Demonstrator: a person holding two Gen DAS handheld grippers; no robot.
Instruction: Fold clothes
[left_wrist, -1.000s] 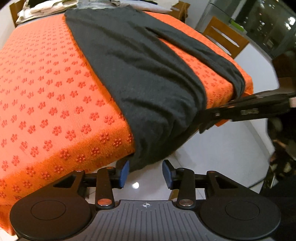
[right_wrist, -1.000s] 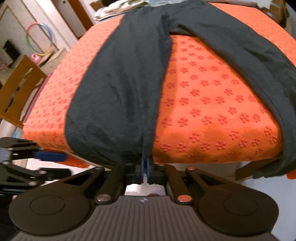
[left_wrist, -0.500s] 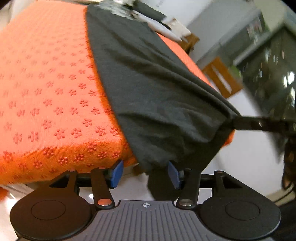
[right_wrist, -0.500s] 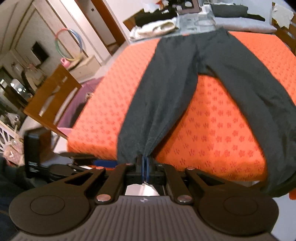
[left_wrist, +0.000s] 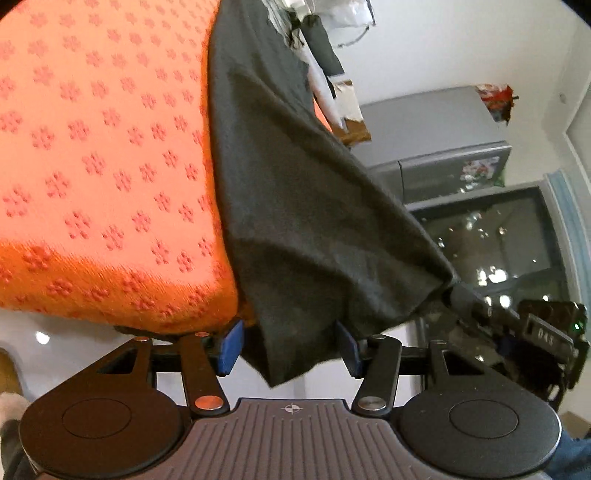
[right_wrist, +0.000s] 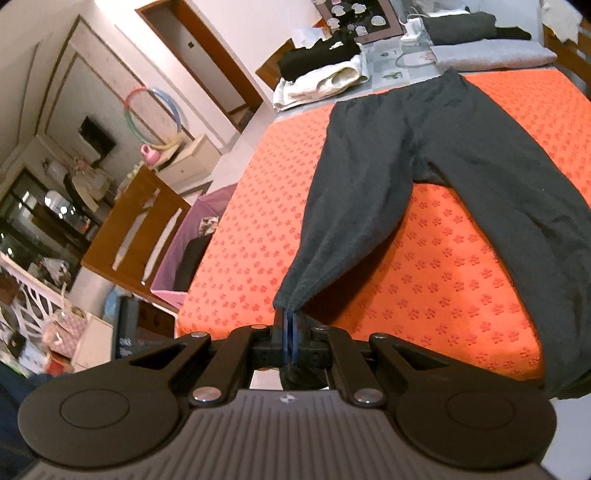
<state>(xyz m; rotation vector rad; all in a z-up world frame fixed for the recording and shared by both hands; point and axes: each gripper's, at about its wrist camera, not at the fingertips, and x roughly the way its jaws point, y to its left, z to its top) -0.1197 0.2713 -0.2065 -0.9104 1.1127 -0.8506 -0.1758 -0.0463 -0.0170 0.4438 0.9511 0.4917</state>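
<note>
Orange mat (right_wrist: 424, 266), dark trousers (right_wrist: 369, 177) in right tongs (right_wrist: 290, 334)

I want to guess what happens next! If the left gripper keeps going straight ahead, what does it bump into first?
Probably the dark trouser leg: its hanging hem sits between the open fingers of the left gripper. The orange mat edge lies just behind; depth is hard to judge.

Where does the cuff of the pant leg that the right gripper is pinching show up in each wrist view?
Left wrist: the cuff sits at right of centre, pulled to a point where the right gripper pinches it.
Right wrist: the cuff is at lower centre, clamped in that gripper.
Shared landmark: the orange mat under the pants.
</note>
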